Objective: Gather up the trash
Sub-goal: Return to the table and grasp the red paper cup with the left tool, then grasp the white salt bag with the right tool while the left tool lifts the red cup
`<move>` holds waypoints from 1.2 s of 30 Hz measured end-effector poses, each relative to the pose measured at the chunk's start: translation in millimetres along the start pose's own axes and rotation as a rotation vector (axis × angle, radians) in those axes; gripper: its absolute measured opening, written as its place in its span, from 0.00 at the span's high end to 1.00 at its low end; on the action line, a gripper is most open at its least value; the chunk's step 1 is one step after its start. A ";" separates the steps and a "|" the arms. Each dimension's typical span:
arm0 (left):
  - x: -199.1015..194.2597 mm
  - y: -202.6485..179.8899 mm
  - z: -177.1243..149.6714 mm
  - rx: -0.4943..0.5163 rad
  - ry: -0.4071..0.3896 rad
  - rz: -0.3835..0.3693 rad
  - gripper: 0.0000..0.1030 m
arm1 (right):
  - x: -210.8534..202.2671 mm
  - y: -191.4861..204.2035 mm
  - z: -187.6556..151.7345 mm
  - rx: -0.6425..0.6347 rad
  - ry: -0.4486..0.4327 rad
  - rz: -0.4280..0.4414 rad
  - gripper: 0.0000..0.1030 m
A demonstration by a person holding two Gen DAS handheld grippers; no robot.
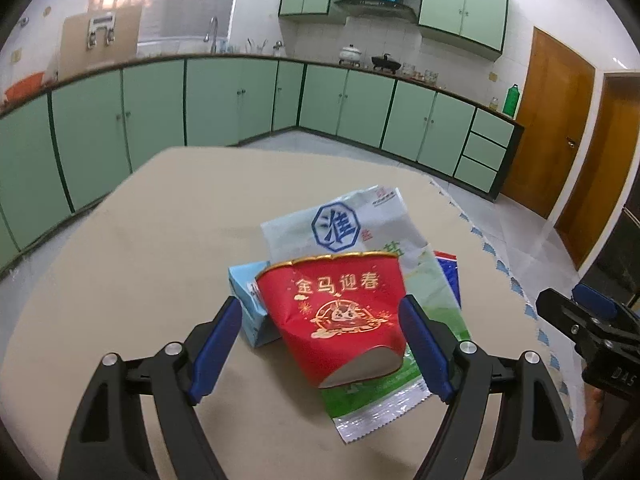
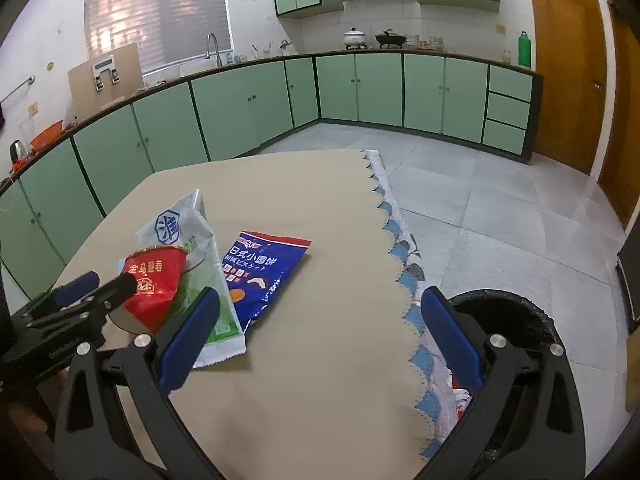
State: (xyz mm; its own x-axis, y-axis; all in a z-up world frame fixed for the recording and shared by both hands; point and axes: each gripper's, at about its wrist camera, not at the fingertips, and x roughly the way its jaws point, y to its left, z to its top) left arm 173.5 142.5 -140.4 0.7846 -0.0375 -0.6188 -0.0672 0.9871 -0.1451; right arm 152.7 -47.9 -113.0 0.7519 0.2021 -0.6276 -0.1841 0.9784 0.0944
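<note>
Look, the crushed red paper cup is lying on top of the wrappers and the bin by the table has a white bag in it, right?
Almost. The crushed red paper cup does lie on the wrappers, but the round bin beside the beige-covered table has a black bag, not a white one. The right wrist view shows it.

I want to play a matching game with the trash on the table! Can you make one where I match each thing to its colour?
Things:
1. cup
2. biscuit bag
3. carton
4. bin

Colours:
A. black
B. light blue
C. red
D. dark blue

Pairs: 1-C, 2-D, 3-B, 4-A
</note>
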 end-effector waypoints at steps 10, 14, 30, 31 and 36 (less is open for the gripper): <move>19.5 2.3 -1.8 -0.030 0.051 -0.044 0.24 | 11.6 -4.3 -4.2 0.006 0.029 0.013 0.05; 23.1 -1.3 -2.2 -0.030 0.066 -0.057 0.40 | 13.1 -5.9 -5.9 0.006 0.032 0.020 0.05; -19.3 15.4 1.7 -0.070 -0.009 -0.054 0.74 | 15.6 10.1 -0.9 0.001 0.033 0.141 0.05; -23.4 19.3 3.1 -0.081 -0.022 -0.050 0.74 | 17.1 14.3 -1.1 -0.004 0.034 0.154 0.06; -43.9 34.4 7.3 -0.086 -0.104 0.036 0.74 | 25.6 30.7 0.9 -0.017 0.040 0.184 0.15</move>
State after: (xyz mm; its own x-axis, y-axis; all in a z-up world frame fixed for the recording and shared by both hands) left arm 141.2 179.2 -112.5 0.8401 0.0183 -0.5421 -0.1456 0.9704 -0.1928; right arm 166.9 -12.7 -125.4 0.6789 0.3752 -0.6311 -0.3270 0.9241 0.1977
